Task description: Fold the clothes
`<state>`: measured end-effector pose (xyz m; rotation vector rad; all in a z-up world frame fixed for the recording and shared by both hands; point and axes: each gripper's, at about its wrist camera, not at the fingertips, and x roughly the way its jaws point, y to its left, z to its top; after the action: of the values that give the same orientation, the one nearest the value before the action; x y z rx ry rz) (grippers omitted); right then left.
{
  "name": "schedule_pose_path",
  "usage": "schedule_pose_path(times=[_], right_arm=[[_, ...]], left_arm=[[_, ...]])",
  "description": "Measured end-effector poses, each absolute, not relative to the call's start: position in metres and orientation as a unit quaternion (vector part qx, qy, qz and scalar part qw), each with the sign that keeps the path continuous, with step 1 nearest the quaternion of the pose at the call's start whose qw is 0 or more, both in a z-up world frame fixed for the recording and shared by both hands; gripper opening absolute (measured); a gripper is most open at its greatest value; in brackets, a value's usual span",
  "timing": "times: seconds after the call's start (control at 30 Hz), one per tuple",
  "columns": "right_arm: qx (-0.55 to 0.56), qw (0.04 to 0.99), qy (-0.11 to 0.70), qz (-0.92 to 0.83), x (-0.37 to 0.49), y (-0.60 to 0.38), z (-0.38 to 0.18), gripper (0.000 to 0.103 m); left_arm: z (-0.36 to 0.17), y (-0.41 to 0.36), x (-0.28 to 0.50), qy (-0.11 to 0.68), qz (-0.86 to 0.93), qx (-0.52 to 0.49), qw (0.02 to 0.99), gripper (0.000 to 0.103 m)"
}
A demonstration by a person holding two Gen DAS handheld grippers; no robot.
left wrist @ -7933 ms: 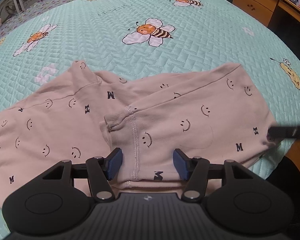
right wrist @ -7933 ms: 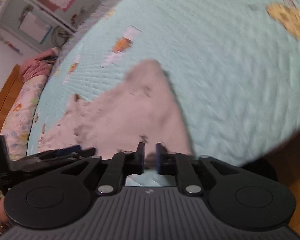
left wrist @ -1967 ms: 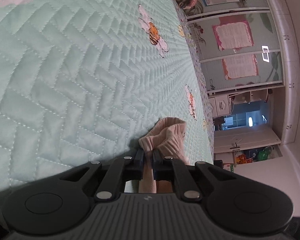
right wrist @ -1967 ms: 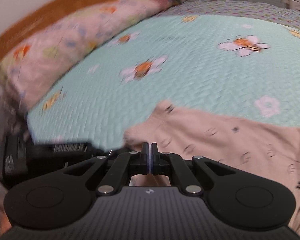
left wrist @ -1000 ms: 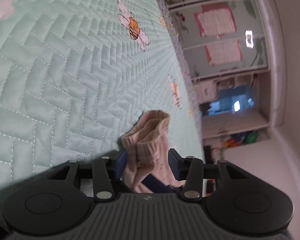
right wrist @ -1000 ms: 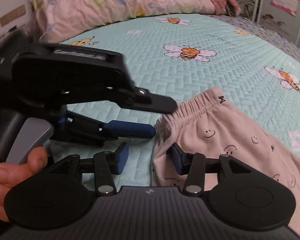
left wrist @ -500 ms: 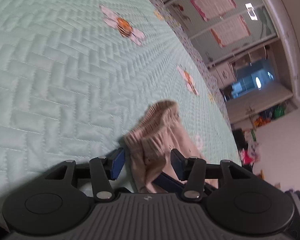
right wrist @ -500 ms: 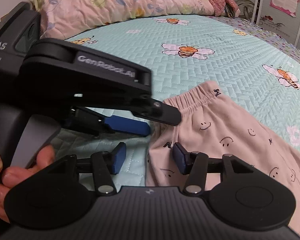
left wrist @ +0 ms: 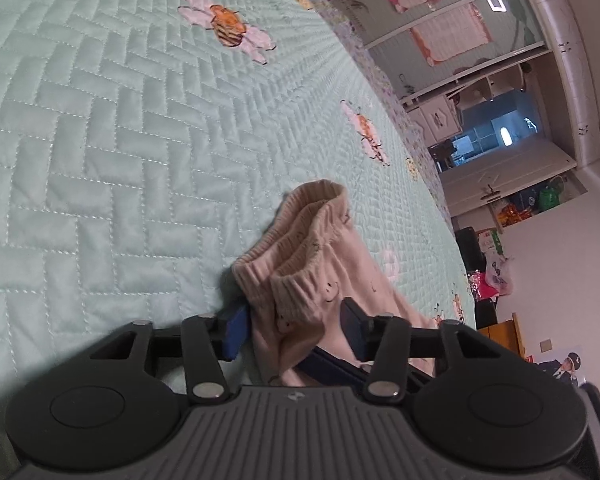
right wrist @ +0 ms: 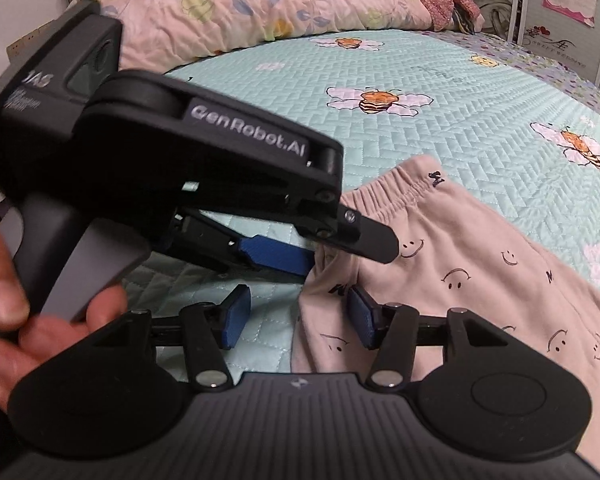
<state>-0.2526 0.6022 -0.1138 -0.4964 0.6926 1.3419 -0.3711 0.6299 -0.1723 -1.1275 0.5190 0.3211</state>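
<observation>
Fingers of left gripper [left wrist: 294,330] part-open and closing; folded waistband of the pink trousers [left wrist: 312,264] sits between the pads, not yet pinched. Right gripper [right wrist: 296,316] opening, jaws wide, one pad at the trouser edge, no grip. Trousers lie on the green bee quilt [right wrist: 440,80]. Person's hand [right wrist: 32,320] holds the left tool, which crosses close ahead of the right one. Floral pillow [right wrist: 240,4] behind.
</observation>
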Motion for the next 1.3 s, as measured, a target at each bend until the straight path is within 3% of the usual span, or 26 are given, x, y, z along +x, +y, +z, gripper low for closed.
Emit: schedule_pose_path(times=[0.13,0.33,0.53,0.83,0.93,1.0,1.3], right_arm=[[-0.209,0.705,0.32,0.597,-0.25,0.597,-0.109,0.057],[-0.175,0.722,0.336,0.58,-0.243,0.565,-0.093,0.057],[-0.073,0.76,0.357,0.538,-0.226,0.468,-0.072,0.057],[0.294,0.743,0.449,0.4,-0.145,0.309,-0.102,0.055],[0.296,0.741,0.475,0.37,-0.132,0.303,-0.125,0.055],[0.29,0.741,0.499,0.342,-0.127,0.303,-0.144,0.044],[0.441,0.693,0.45,0.35,-0.121,0.217,-0.146,0.046]], left_arm=[[-0.18,0.637,-0.377,0.241,0.152,-0.548,0.786,0.019],[-0.169,0.623,-0.377,0.24,0.177,-0.507,0.809,0.011],[-0.145,0.614,-0.374,0.227,0.191,-0.482,0.824,0.01],[-0.09,0.59,-0.352,0.211,0.169,-0.434,0.859,0.01],[-0.072,0.576,-0.338,0.216,0.156,-0.407,0.874,0.01],[-0.059,0.566,-0.327,0.221,0.145,-0.386,0.884,0.01],[0.025,0.437,-0.256,0.246,0.018,-0.205,0.947,0.01]])
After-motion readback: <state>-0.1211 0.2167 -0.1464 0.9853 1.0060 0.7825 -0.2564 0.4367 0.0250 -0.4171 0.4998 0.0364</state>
